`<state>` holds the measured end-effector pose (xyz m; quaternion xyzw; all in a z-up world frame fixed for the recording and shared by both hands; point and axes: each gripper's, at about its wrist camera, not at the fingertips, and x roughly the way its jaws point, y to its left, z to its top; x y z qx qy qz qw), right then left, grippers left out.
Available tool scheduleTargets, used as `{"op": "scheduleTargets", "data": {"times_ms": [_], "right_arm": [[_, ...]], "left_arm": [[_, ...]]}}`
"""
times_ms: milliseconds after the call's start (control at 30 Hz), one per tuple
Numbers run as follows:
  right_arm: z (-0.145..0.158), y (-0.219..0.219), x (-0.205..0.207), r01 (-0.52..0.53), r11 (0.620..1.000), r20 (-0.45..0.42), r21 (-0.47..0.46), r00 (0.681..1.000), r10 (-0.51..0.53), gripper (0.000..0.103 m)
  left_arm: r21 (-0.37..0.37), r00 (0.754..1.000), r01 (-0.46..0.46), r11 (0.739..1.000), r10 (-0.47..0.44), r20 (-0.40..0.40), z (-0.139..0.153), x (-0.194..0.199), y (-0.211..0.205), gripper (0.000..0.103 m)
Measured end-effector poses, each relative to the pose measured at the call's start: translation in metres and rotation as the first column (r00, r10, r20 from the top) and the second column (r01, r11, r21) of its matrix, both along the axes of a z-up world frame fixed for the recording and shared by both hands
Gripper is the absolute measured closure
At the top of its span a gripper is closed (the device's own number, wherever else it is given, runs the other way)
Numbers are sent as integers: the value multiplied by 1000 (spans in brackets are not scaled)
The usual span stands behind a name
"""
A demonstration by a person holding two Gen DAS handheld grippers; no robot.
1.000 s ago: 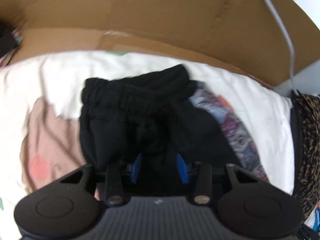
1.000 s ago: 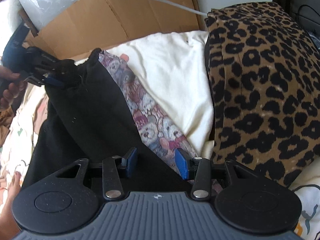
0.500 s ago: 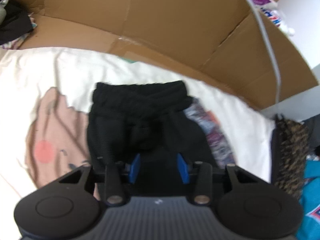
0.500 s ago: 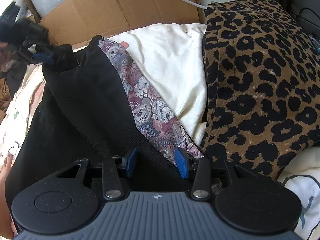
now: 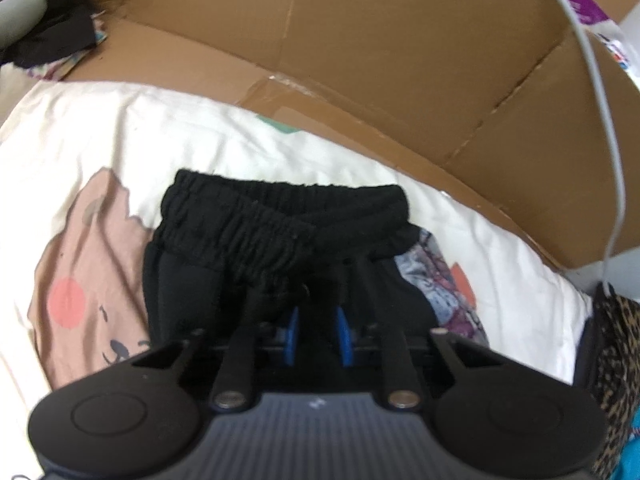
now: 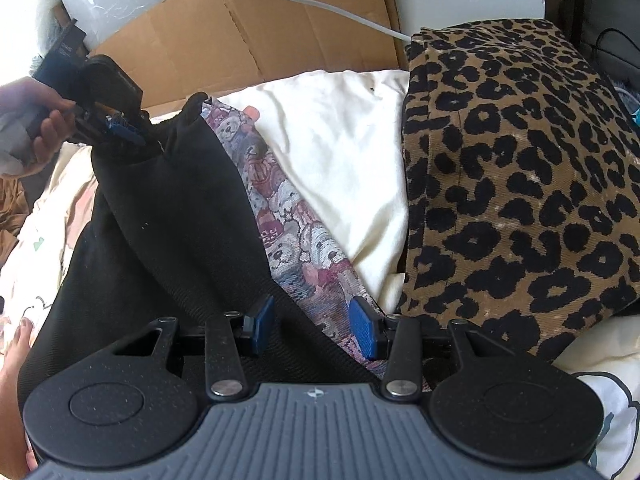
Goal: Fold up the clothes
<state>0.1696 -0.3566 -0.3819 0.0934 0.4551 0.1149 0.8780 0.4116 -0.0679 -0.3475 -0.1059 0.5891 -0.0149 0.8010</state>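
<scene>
Black shorts (image 5: 280,240) lie on the bed, cardboard at twelve o'clock. Left hand-held gripper (image 5: 316,334) clenches their fabric; right hand-held gripper (image 6: 316,326) stays released. A weak pinch could drop the fold.

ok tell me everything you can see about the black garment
The black garment looks like soft knit shorts or trousers with a gathered elastic waistband lying flat at the far end. It is draped over a cream sheet, partly covering a bear-print fabric beside it. The left claw is shut on a bunched part, pulling it up into a peak. The right claw hangs open just above the cloth, gripping nothing.
</scene>
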Motion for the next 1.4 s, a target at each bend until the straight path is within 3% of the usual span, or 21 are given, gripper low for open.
{"op": "scheduleTargets", "data": {"times_ms": [400, 633, 800, 967, 1100, 1267, 1333, 1400], "right_arm": [[-12, -4, -7, -23, 999, -22, -30, 1000, 22, 55], [-11, -1, -10, -56, 997, 5, -52, 998, 56, 55], [-8, 1, -12, -76, 995, 28, -62, 997, 78, 56], [-4, 2, -10, -88, 995, 56, -53, 994, 91, 56], [-3, 6, 0, -101, 994, 59, -30, 993, 103, 56], [-9, 13, 9, -112, 994, 28, -8, 993, 112, 75], [-13, 14, 8, -112, 994, 13, -12, 994, 113, 93], [-12, 13, 4, -108, 994, 23, -3, 994, 108, 102]], "left_arm": [[22, 989, -141, 990, 142, -41, -31, 11, 2, 78], [15, 963, -262, 965, 262, -61, -37, 16, 1, 76], [52, 948, -298, 953, 302, -97, -38, 21, 1, 85], [17, 948, -294, 956, 294, -121, -36, 20, 11, 99], [-40, 949, -293, 955, 285, -136, -26, 15, 23, 101], [-93, 963, -252, 963, 240, -123, -5, 10, 30, 101], [-109, 971, -226, 968, 214, -109, 7, 8, 29, 101], [-124, 976, -205, 971, 194, -96, 17, 10, 25, 101]]}}
